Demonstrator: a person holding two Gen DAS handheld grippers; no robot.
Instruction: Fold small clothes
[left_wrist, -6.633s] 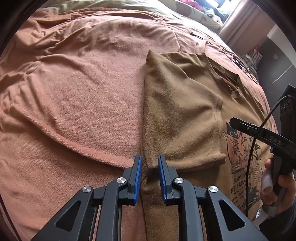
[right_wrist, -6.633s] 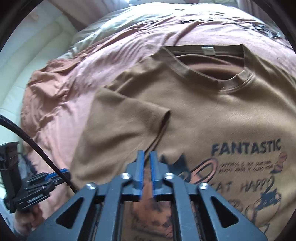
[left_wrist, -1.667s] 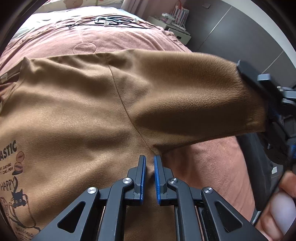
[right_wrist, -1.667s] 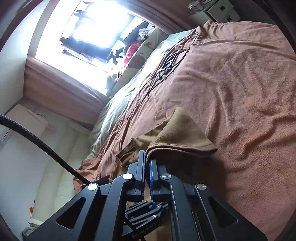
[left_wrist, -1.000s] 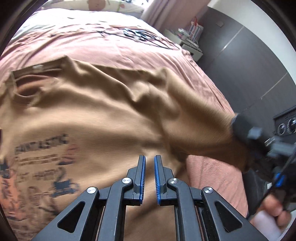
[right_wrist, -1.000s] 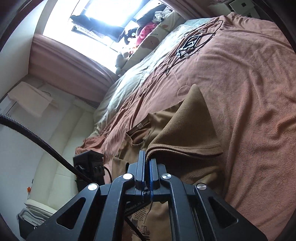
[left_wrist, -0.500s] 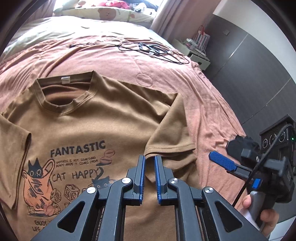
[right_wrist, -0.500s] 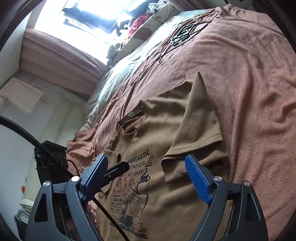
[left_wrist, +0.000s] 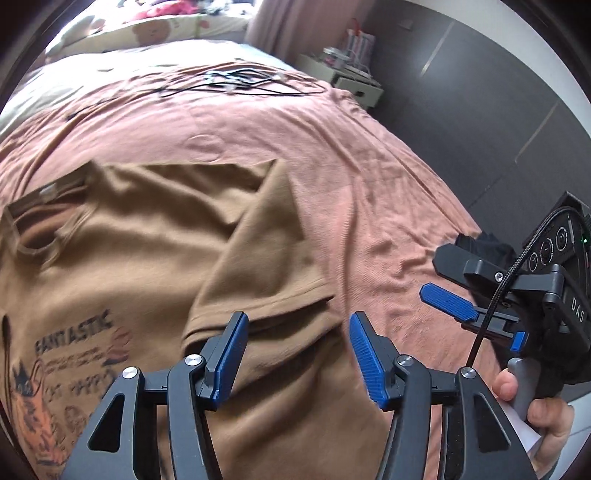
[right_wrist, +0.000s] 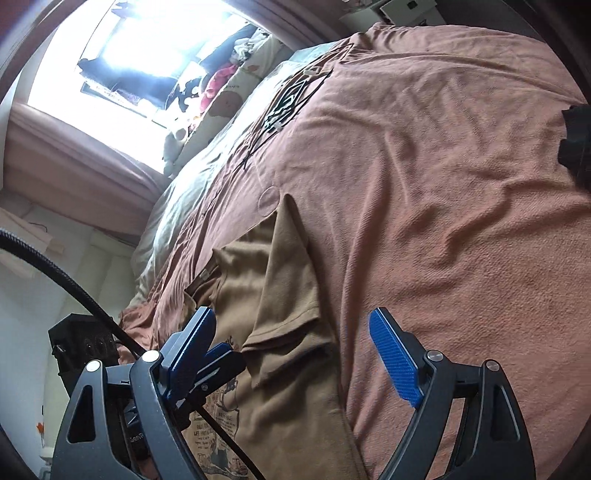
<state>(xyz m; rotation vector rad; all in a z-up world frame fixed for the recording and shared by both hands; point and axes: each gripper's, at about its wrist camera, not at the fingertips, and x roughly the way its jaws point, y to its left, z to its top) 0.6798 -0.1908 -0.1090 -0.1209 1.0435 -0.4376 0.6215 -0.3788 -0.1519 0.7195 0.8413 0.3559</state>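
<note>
The left gripper (left_wrist: 295, 354) is seen with its jaws opening; nothing is pressed between the blue pads (left_wrist: 229, 354), though the folded sleeve (left_wrist: 266, 273) of the T-shirt (left_wrist: 122, 258) lies below the gap. The right gripper (right_wrist: 295, 354) is held with its jaws wide and closing slightly, and no cloth is gripped by it; the sleeve hem is seen beneath the space between its pads. In the left wrist view the right gripper is found at the right edge, carried by a hand (left_wrist: 543, 413) around its handle, with a black cable running down from it. The brown T-shirt is spread flat on the pink blanket (left_wrist: 369, 192) that covers the bed, print side up, with the word FANTASTIC and a cat drawing showing on the chest. Its sleeve on the side near both grippers is folded inward over the body of the shirt, so that a straight edge runs from the shoulder down. The collar (left_wrist: 33, 236) is turned toward the far end of the bed. Black cords (left_wrist: 240, 79) are scattered farther up the blanket, and pillows (left_wrist: 155, 29) are piled beyond them beneath a bright window (right_wrist: 122, 48).
</note>
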